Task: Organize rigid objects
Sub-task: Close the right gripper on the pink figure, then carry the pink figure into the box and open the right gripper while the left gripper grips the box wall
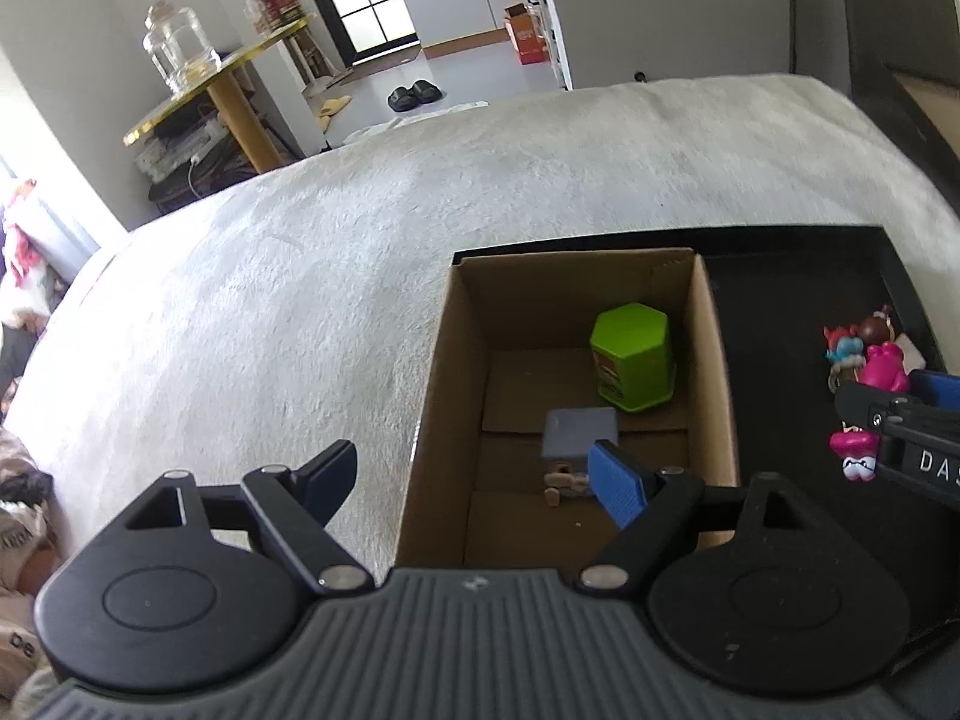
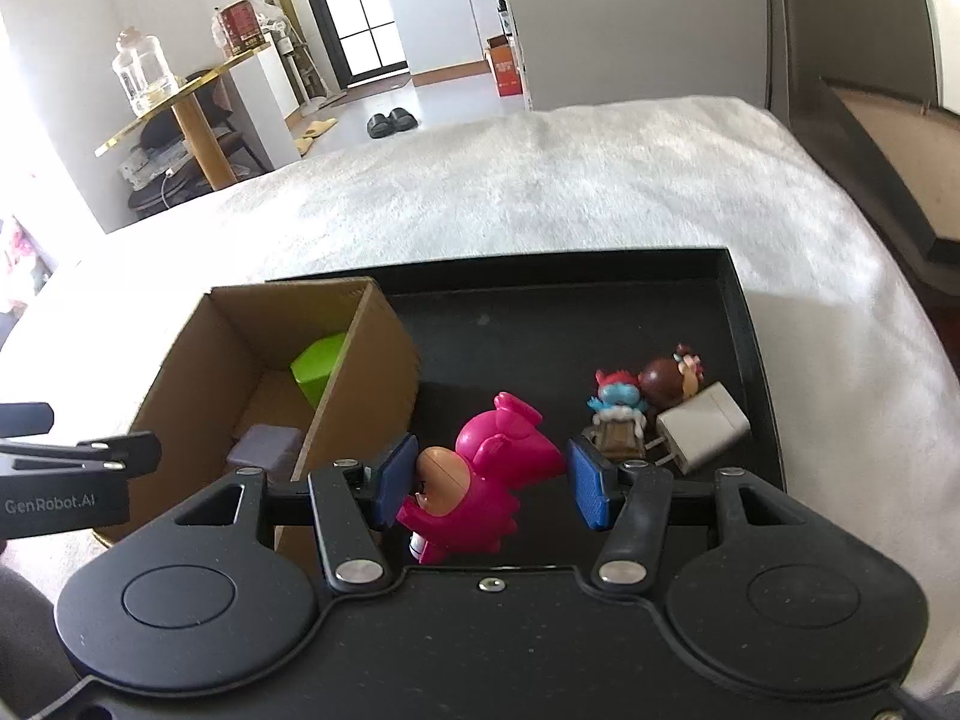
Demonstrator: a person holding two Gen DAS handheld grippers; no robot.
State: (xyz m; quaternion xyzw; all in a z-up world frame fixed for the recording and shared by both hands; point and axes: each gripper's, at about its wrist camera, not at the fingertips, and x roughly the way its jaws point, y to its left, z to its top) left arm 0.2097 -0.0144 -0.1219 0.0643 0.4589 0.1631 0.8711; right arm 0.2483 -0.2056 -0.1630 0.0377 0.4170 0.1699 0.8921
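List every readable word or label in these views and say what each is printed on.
"GenRobot.AI": side of the black left tongs.
"DAS", cut off at the frame edge: side of the black right tongs.
Label on the green hexagonal container: too blurred to read.
Print on the orange carton: too small.

Lying tilted between blue pads: pink figurine point(image 2: 498, 480), face toward the left pad. Inside the open cardboard box point(image 1: 447, 396): green hexagonal container point(image 1: 630, 360), upright at the back; grey-topped block toy point(image 1: 579, 435) nearer. On the black tray point(image 2: 540, 324): blue-and-red figurine point(image 2: 618, 399), brown-haired figurine point(image 2: 669, 378), white charger point(image 2: 702, 435), clustered.
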